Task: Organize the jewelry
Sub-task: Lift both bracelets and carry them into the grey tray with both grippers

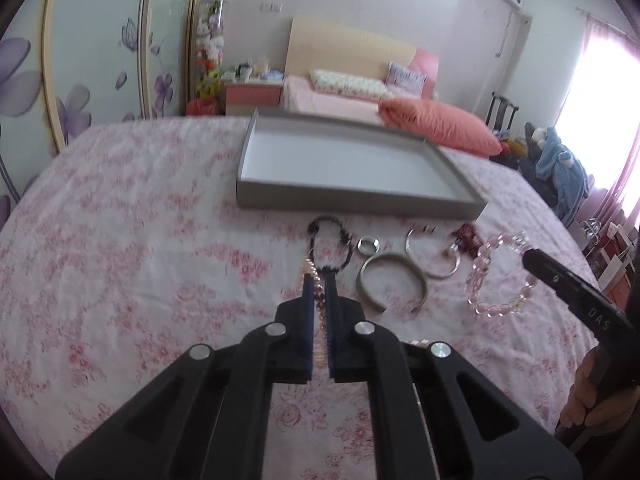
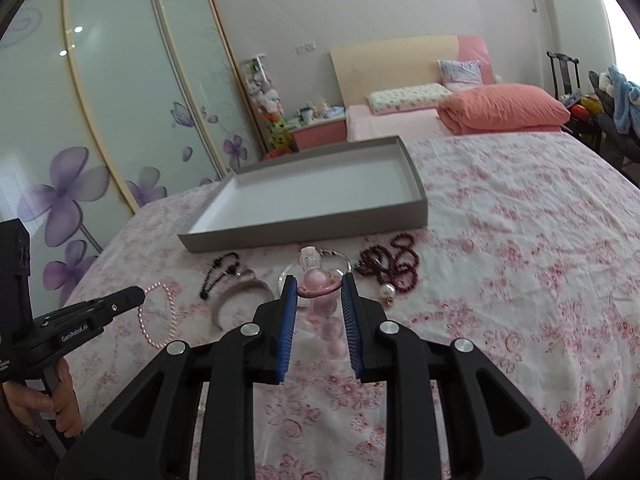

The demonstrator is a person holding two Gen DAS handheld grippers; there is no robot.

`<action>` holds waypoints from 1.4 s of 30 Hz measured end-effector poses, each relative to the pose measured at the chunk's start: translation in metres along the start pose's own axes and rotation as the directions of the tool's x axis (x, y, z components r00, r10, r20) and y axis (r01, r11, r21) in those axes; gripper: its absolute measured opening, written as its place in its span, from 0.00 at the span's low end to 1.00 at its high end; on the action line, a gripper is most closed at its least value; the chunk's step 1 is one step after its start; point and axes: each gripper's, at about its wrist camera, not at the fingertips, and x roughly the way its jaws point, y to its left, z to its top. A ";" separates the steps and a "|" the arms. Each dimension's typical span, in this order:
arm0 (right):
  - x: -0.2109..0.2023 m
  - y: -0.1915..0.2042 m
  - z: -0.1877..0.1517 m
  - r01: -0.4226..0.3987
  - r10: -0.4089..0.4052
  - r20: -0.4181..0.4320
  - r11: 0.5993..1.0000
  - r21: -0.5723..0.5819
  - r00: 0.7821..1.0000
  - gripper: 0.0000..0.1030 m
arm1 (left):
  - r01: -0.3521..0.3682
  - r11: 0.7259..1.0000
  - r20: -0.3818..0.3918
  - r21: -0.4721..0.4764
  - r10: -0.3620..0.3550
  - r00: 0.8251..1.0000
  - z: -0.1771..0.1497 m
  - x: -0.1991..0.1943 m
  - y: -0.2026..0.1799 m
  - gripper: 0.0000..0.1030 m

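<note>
Two grippers work over a floral bedspread (image 1: 140, 240): my left gripper (image 1: 319, 280) is clenched on a small pink pearl strand (image 2: 154, 316), while my right gripper (image 2: 319, 282) grasps a chunky pink bead bracelet (image 2: 318, 284). A grey tray (image 1: 352, 200) sits just beyond the row of jewelry, with a silver bangle (image 1: 390, 276) and dark red beads (image 2: 394, 264) lying near it.
</note>
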 end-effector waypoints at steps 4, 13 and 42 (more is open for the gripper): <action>-0.005 0.004 0.002 -0.010 0.011 0.023 1.000 -0.015 1.000 0.23 | 0.011 1.000 0.062 0.014 -0.012 0.998 0.004 -0.015 -0.005 0.06; -0.012 0.010 0.005 -0.029 0.030 0.046 0.999 -0.026 0.998 0.23 | 0.022 0.999 0.113 0.033 -0.026 0.993 0.005 -0.028 -0.013 0.06; -0.028 0.029 0.034 -0.015 0.034 0.174 0.994 -0.110 0.984 0.23 | -0.009 0.999 0.185 0.043 0.001 0.983 0.034 -0.031 -0.018 0.06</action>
